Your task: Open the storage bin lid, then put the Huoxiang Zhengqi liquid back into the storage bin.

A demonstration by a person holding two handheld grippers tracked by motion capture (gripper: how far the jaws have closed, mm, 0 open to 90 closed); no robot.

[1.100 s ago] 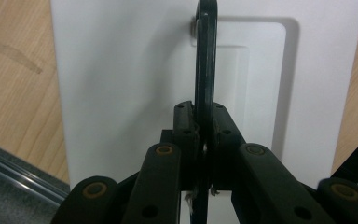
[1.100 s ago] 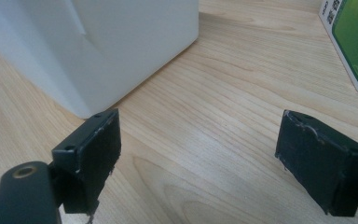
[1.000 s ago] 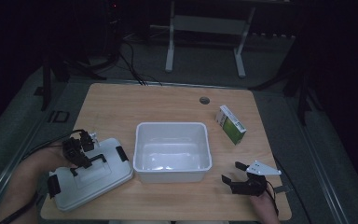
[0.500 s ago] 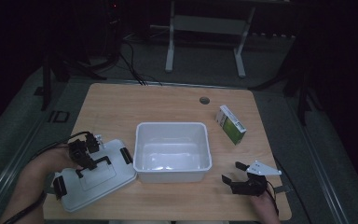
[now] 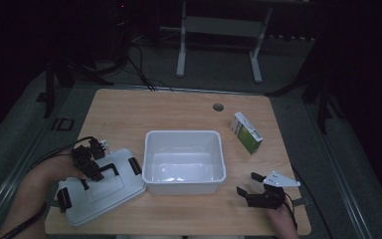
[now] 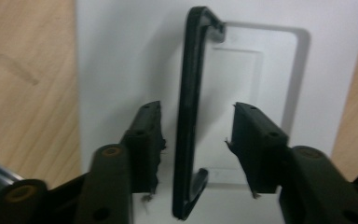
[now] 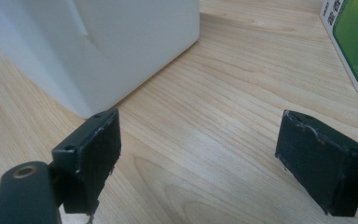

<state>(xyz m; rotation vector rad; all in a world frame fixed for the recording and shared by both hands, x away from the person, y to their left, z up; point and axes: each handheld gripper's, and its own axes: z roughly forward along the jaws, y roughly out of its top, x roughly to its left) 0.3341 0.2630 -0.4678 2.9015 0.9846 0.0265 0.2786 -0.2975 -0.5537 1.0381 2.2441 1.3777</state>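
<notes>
A white lid (image 5: pixel 104 191) with a black handle (image 5: pixel 108 170) and black side clips lies flat at the table's front left, right beside an empty white tub (image 5: pixel 184 133). My left gripper (image 5: pixel 93 164) hovers over the lid. In the left gripper view its jaws (image 6: pixel 196 112) have just been opening: the handle (image 6: pixel 186 116) runs between them with a gap on each side, over the white lid (image 6: pixel 107 56). My right gripper (image 5: pixel 248 183) rests open near the front right edge. Between its jaws (image 7: pixel 200 135) there is bare wood, and the tub's wall (image 7: pixel 121 42) stands ahead to the left.
A green and white carton (image 5: pixel 246 132) lies right of the tub, also at the right gripper view's top right as the carton (image 7: pixel 354 42). A round cable hole (image 5: pixel 218 106) sits in the wooden table (image 5: pixel 179 107) at the back. Dark floor and a stand lie beyond.
The lid has shifted a little toward the tub and now lies flat against it. The left hand stays over the handle. The right gripper has not moved.
</notes>
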